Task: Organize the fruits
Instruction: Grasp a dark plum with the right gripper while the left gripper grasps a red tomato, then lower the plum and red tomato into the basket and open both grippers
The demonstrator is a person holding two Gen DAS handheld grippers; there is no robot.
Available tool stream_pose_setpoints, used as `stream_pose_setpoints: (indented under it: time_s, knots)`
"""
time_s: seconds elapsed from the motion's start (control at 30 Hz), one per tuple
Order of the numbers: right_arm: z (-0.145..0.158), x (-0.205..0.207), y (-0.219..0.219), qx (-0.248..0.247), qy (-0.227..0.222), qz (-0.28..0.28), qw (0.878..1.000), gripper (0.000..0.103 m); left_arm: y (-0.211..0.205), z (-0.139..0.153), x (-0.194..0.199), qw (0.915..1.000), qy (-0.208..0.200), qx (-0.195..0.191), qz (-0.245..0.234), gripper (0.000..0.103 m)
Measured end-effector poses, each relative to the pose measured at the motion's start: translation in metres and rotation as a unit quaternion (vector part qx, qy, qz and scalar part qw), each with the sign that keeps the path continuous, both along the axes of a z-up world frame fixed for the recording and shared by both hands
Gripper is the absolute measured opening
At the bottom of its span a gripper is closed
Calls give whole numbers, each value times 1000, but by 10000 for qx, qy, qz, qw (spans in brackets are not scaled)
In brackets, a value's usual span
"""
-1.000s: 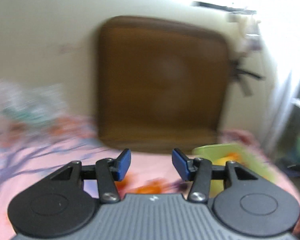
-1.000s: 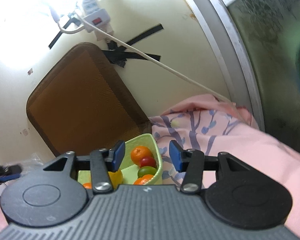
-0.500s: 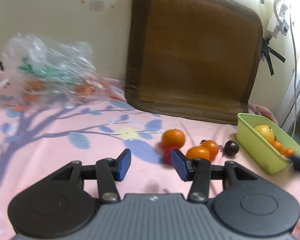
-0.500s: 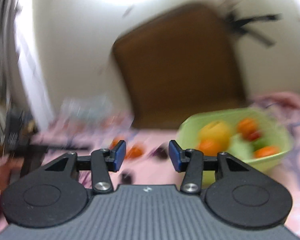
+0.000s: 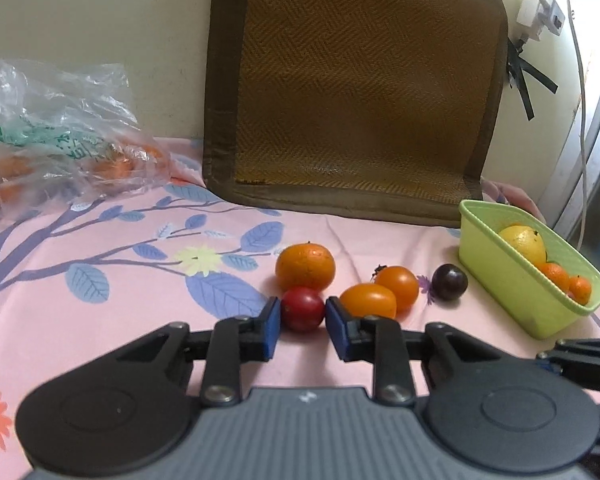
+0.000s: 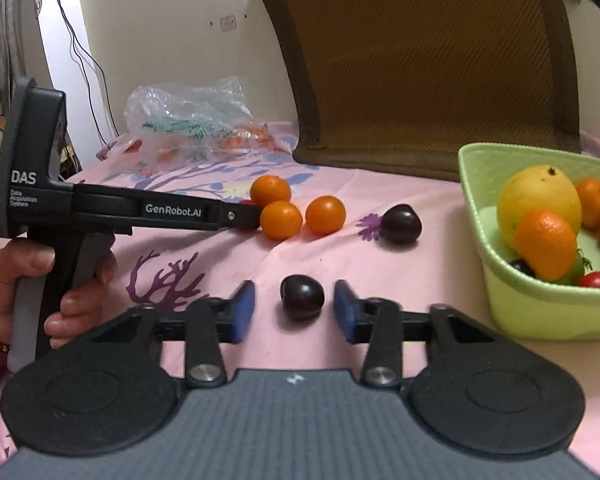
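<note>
Pink floral bedsheet (image 5: 100, 320): L gripper (image 5: 300, 326) held level, fingers narrow, flanking red tomato (image 5: 302, 308). R gripper (image 6: 294, 308) level, fingers wide, round dark plum (image 6: 302, 296) between, untouched.

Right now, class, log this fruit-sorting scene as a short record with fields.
Left gripper: open, fingers either side of the red tomato
Right gripper: open, either side of a dark plum
Basket: green, holds mixed fruit
Loose on cloth: orange, two orange tomatoes, second plum
Behind: plastic bag
</note>
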State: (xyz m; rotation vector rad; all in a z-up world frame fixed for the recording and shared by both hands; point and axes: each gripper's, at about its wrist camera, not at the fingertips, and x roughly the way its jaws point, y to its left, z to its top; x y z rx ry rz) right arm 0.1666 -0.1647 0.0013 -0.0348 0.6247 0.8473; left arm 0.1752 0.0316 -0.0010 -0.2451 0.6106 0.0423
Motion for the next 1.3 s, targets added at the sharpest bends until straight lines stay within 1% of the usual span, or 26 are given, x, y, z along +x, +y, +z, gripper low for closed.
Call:
stream_pose_setpoints:
  time_s: [0.03, 0.07, 0.17, 0.23, 0.33, 0.4, 0.47, 0.53, 0.57, 0.63, 0.73, 0.8, 0.83, 0.9, 0.97, 1.0, 1.03, 1.07, 1.17, 1.3]
  knots:
    - [0, 0, 1, -41, -22, -39, 10000, 26, -1, 1, -2, 10000, -26, 26, 23, 25]
    - [-1, -2, 2, -47, -55, -51, 10000, 25, -2, 2, -5, 10000, -67, 40, 52, 25]
    - [0, -6, -1, 7, -155, 9, 9999, 25, -5, 2, -19, 9997, -132, -179, 44, 25]
    - [3, -10, -7, 120, -282, -9, 9995, 25, -13, 4, -29, 9996, -191, -210, 26, 25]
    - [9, -17, -19, 304, -456, -145, 9984, 25, -30, 15, -35, 9987, -322, -355, -157, 25]
    - [18, -18, -35, 543, -570, -337, 9963, 25, -45, 26, -32, 9978, -444, -367, -334, 25]
    - [29, -19, -57, 831, -772, -675, 9913, 25, -65, 40, -25, 9960, -589, -346, -577, 25]
    - [39, -20, -85, 1078, -1058, -1174, 9815, 25, -87, 52, -14, 9937, -685, -315, -828, 25]
    - [40, -17, -99, 1179, -1093, -1390, 9772, 25, -98, 56, -7, 9925, -713, -309, -944, 25]
    - [38, -9, -124, 1303, -1039, -1863, 9683, 25, -123, 61, 10, 9895, -742, -297, -1203, 25]
    - [32, 8, -145, 1098, -1007, -2518, 9562, 25, -157, 59, 32, 9858, -740, -204, -1491, 25]
    - [27, 18, -154, 1046, -902, -2796, 9501, 26, -175, 54, 44, 9841, -690, -203, -1627, 25]
    - [24, 22, -157, 1079, -778, -2883, 9483, 28, -181, 52, 49, 9836, -654, -194, -1671, 26]
    - [18, 32, -163, 1190, -470, -2963, 9465, 28, -192, 47, 55, 9825, -569, -132, -1768, 27]
    - [15, 37, -169, 1320, -255, -3027, 9436, 34, -196, 44, 57, 9829, -533, -96, -1761, 27]
    - [15, 38, -172, 1384, -215, -3082, 9409, 35, -194, 43, 57, 9827, -519, -127, -1775, 28]
    - [15, 37, -172, 1464, -217, -3115, 9387, 40, -192, 44, 56, 9827, -525, -164, -1769, 29]
    - [16, 36, -175, 1554, -229, -3144, 9362, 41, -189, 45, 55, 9832, -547, -177, -1734, 29]
    - [17, 30, -177, 1693, -333, -3257, 9296, 41, -172, 52, 49, 9853, -658, -257, -1557, 29]
    - [20, 32, -182, 1758, -429, -3406, 9226, 41, -130, 65, 29, 9889, -907, -415, -1098, 29]
